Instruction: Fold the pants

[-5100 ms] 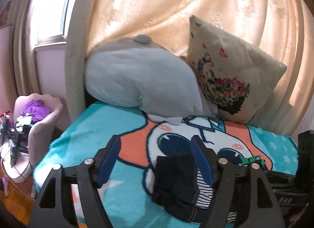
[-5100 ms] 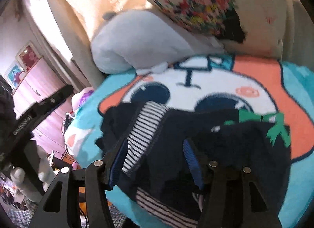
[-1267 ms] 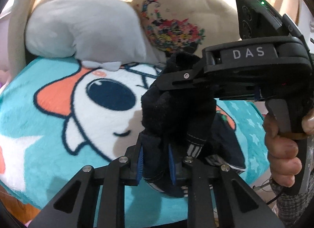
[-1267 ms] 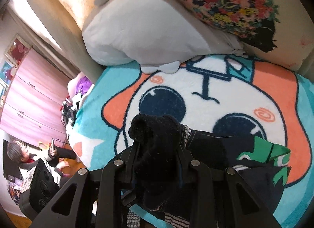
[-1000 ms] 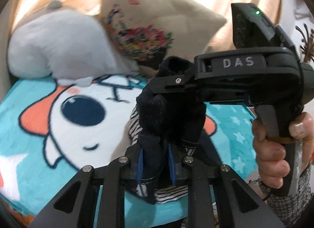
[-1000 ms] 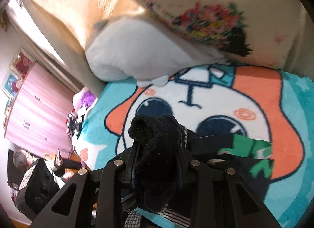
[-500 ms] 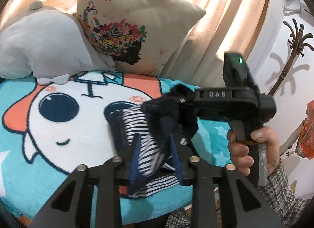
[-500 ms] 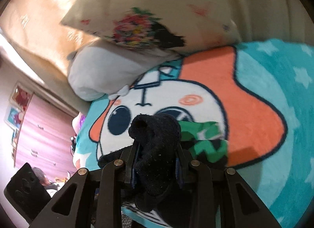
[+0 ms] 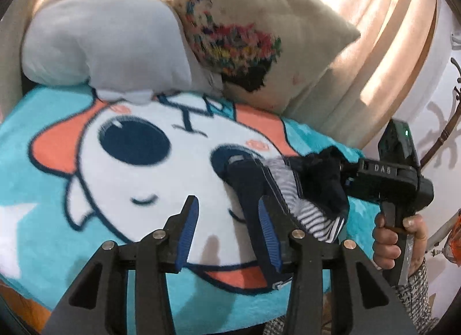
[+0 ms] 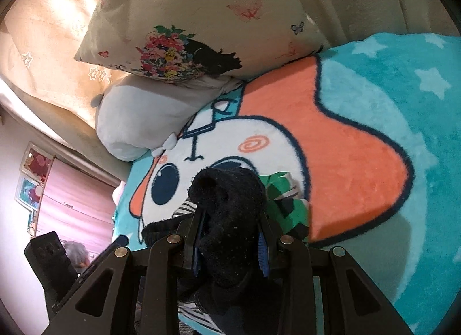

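A: Notably, the left wrist view shows the left gripper (image 9: 227,225) with jaws opening and only blanket (image 9: 72,219) between the blue pads; the dark pants (image 9: 288,188) lie just outside its right finger, on the blanket's cartoon face.

B: And the right gripper (image 9: 343,175)?

A: Seen there from the side, held by a hand (image 9: 399,237). Only the right wrist view shows its grip: right gripper (image 10: 230,237) fingers pinching a bunched dark fold of the pants (image 10: 227,208), above the green-patterned part, below the floral pillow (image 10: 201,26).
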The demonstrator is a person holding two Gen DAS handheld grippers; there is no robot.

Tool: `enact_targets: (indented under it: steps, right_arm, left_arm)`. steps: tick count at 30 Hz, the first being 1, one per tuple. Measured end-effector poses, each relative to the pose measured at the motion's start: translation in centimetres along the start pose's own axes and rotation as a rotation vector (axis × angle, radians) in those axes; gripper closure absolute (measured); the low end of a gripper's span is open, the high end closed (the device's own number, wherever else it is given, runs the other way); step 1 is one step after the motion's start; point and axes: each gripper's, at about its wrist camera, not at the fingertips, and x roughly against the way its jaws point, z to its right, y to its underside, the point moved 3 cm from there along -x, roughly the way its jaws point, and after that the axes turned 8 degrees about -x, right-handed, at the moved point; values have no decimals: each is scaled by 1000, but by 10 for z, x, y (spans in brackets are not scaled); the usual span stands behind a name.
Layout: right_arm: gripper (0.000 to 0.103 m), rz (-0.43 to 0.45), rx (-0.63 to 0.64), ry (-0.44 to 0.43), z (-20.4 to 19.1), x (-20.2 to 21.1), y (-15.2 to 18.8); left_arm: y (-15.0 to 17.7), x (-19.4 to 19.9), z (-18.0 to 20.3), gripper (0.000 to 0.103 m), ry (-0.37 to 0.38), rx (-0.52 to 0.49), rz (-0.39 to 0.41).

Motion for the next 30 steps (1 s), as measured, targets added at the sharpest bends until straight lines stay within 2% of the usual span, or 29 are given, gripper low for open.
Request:
enact_targets:
  steps: [6, 10, 11, 13, 16, 18, 20, 24, 26, 28, 29, 30]
  right_arm:
    - [58, 58, -14, 101, 12, 9, 2]
    - [56, 224, 10, 172, 5, 51, 2]
    - [56, 255, 30, 155, -3, 60, 3]
    - [56, 271, 77, 44, -24, 72, 9]
    - [56, 191, 95, -169, -46, 66, 20]
    - [56, 160, 88, -185, -43, 55, 26]
    - [56, 150, 50, -148, -26, 42, 31]
    - [58, 120, -103, -80, 27, 19, 43]
    - [58, 95, -153, -131, 38, 17, 48]
    - [54, 120, -133, -187, 34, 30, 48]
    - [47, 140, -112, -198, 30, 38, 48]
    - [39, 168, -88, -197, 28, 46, 47]
  left_arm:
    - [16, -24, 35, 61, 35, -98, -67]
    - [22, -34, 41, 61, 27, -116, -91]
    - [24, -36, 41, 61, 21, -117, -97]
    - [27, -41, 39, 61, -5, -118, -118]
    - [32, -46, 37, 61, -30, -113, -136]
    - [34, -47, 35, 61, -36, -113, -139]
    - [36, -48, 35, 61, -40, -117, -139]
    - [36, -47, 35, 61, -17, -125, -143]
    - [33, -37, 33, 61, 7, -121, -109]
    - [24, -25, 29, 61, 16, -111, -62]
    - [19, -21, 26, 60, 15, -108, -43]
    - [14, -19, 24, 54, 11, -109, -31]
